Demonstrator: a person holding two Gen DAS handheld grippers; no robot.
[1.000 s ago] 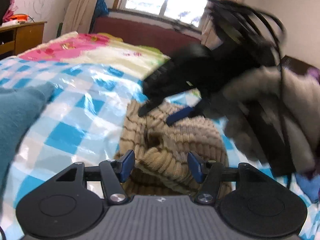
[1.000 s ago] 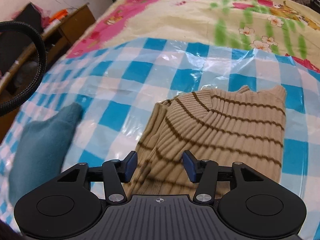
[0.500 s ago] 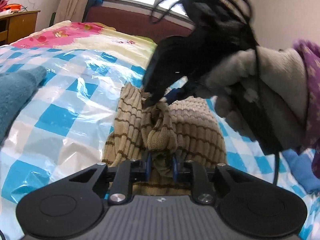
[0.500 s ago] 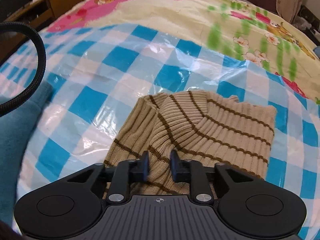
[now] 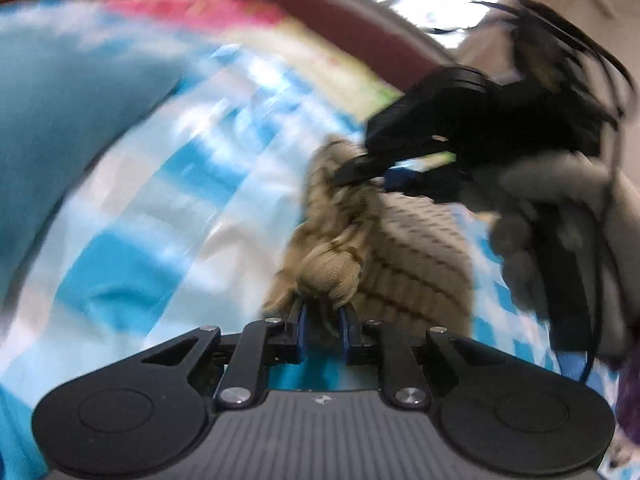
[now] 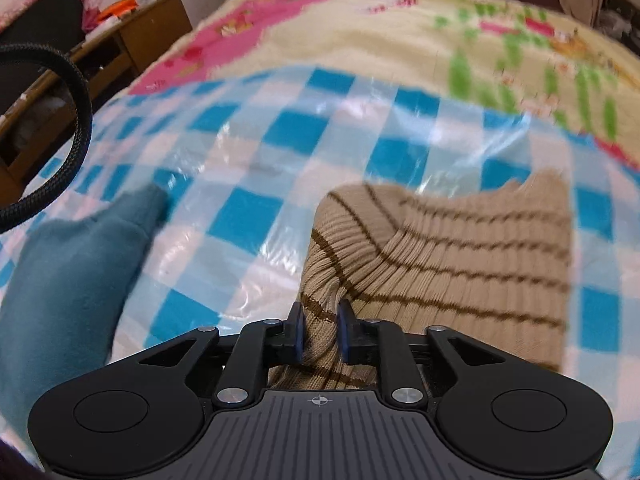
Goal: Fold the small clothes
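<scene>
The left wrist view is smeared with blur, so the bed beyond is hard to read. The left gripper [image 5: 323,334] pinches a bunched fold of the tan striped sweater [image 6: 460,264] directly ahead of it. The right gripper [image 6: 320,334], its jaws easing apart, has sweater fabric between its narrow-set pads, with the rest spreading ahead and rightward over the checked plastic sheet [image 6: 248,184].

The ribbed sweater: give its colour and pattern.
Tan sweater with thin dark brown stripes; clearest in the right wrist view.
</scene>
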